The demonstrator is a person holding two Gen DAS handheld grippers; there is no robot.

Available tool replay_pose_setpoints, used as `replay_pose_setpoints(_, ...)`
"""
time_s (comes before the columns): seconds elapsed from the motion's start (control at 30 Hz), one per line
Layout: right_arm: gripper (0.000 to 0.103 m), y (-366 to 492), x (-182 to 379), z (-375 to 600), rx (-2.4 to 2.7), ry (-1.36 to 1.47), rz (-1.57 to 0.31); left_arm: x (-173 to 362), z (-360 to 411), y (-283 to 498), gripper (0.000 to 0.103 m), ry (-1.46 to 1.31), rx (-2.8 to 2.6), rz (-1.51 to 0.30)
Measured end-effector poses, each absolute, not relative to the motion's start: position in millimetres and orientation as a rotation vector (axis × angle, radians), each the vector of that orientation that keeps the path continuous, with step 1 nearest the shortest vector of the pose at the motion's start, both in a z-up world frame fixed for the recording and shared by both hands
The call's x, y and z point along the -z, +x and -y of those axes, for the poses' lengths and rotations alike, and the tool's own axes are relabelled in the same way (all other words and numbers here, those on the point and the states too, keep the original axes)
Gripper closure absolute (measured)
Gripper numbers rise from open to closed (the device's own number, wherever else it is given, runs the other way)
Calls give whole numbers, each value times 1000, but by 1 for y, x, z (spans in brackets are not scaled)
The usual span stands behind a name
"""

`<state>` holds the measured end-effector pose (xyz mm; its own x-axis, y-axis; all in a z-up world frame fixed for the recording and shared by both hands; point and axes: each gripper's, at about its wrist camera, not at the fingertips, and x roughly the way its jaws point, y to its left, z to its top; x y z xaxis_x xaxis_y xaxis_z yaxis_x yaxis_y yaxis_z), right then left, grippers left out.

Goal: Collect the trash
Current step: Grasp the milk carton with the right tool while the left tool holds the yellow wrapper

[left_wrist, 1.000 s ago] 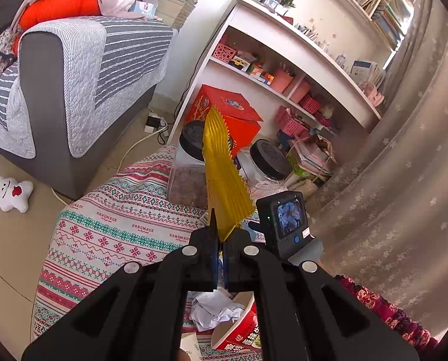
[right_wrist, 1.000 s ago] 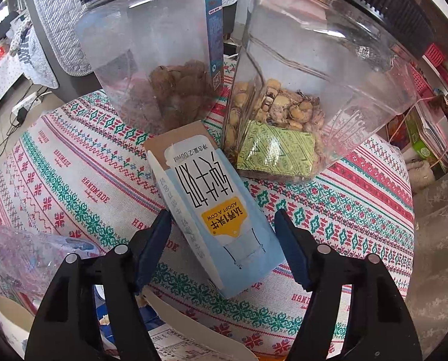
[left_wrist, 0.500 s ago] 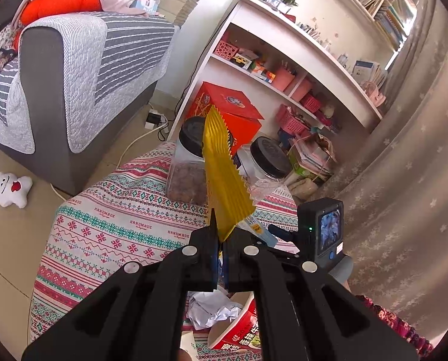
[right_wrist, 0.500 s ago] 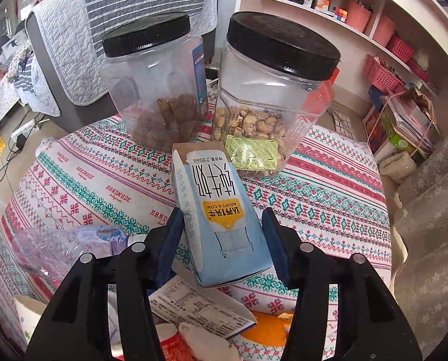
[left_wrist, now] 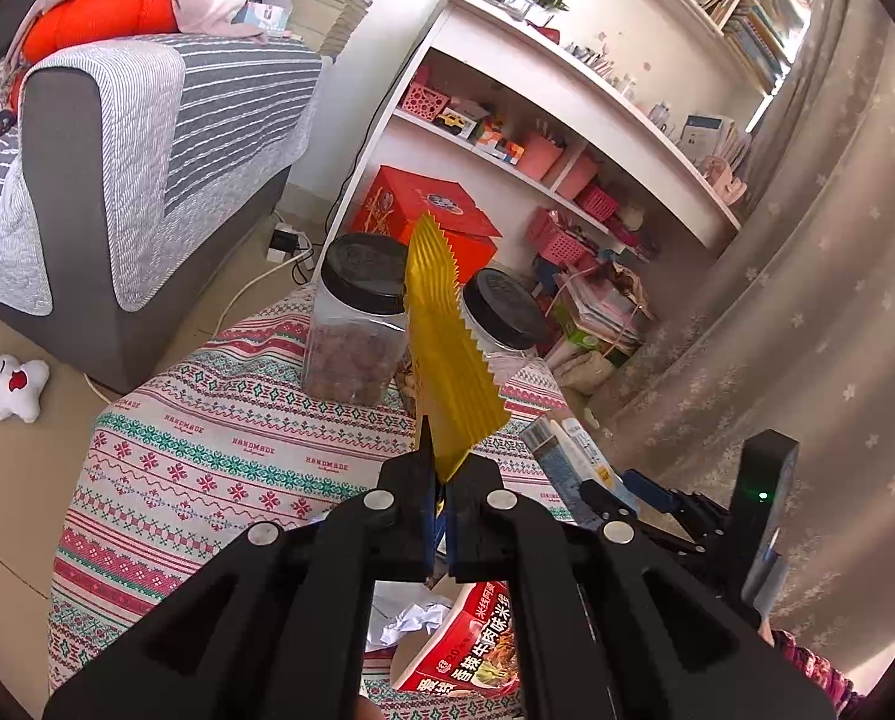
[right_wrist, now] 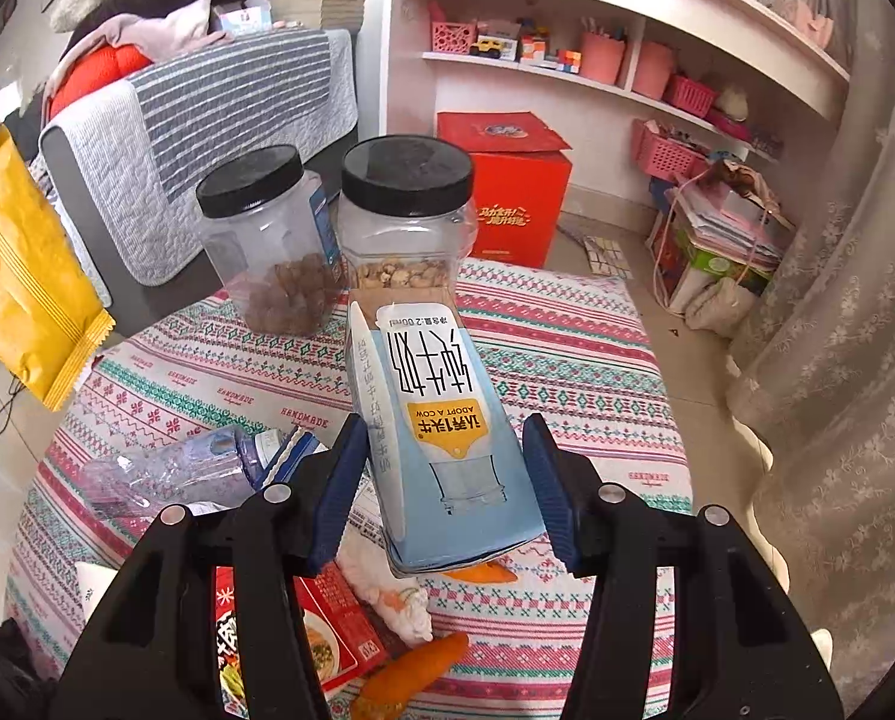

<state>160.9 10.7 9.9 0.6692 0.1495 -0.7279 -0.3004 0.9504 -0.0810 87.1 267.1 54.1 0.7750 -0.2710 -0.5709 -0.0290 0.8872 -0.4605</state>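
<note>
Blue-white milk carton (right_wrist: 441, 438), upside-down print, flap open

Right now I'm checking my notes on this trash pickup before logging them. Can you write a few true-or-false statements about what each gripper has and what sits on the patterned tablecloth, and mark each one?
1. The left gripper is shut on a yellow crinkle-edged snack wrapper. True.
2. The right gripper holds a crushed clear plastic bottle. False: a pale blue milk carton is lifted between its fingers, and the crushed clear plastic bottle lies on the patterned tablecloth.
3. Both clear plastic jars have black lids on. True.
4. The two jars are empty. False: one holds dark brown pieces, the other pale ones.
5. An orange carrot-like scrap lies on the cloth below the carton. True.
</note>
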Motion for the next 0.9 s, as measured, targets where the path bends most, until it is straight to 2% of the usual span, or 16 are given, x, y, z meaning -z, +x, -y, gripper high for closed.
replay_pose_setpoints(0.03,102,157,-14,-5,-229,-192,-804,-55,-264,86,101,-464,138,-674)
replay_pose_setpoints(0.13,103,145,-24,16,-204,-149,-798,-56,-256,85,101,-447,142,-672)
replay_pose_setpoints(0.27,102,132,-10,35,-196,-145,-857,-56,-246,81,101,-438,147,-673)
replay_pose_setpoints(0.3,93,131,-3,39,-190,-140,-892,-56,-243,80,101,-442,156,-672)
replay_pose_setpoints(0.33,59,133,5,44,-170,-128,-933,-57,-241,79,101,-438,165,-673)
replay_pose_setpoints(0.4,20,140,18,57,-106,-58,-950,-59,-234,77,101,-416,176,-669)
replay_pose_setpoints(0.6,14,204,65,62,-66,26,-1108,-54,-234,84,101,-405,185,-682)
replay_pose_setpoints(0.67,8,225,81,59,-88,55,-1165,-51,-236,88,101,-402,181,-690)
replay_pose_setpoints(0.9,8,267,129,56,-91,166,-1309,-43,-245,96,101,-404,176,-713)
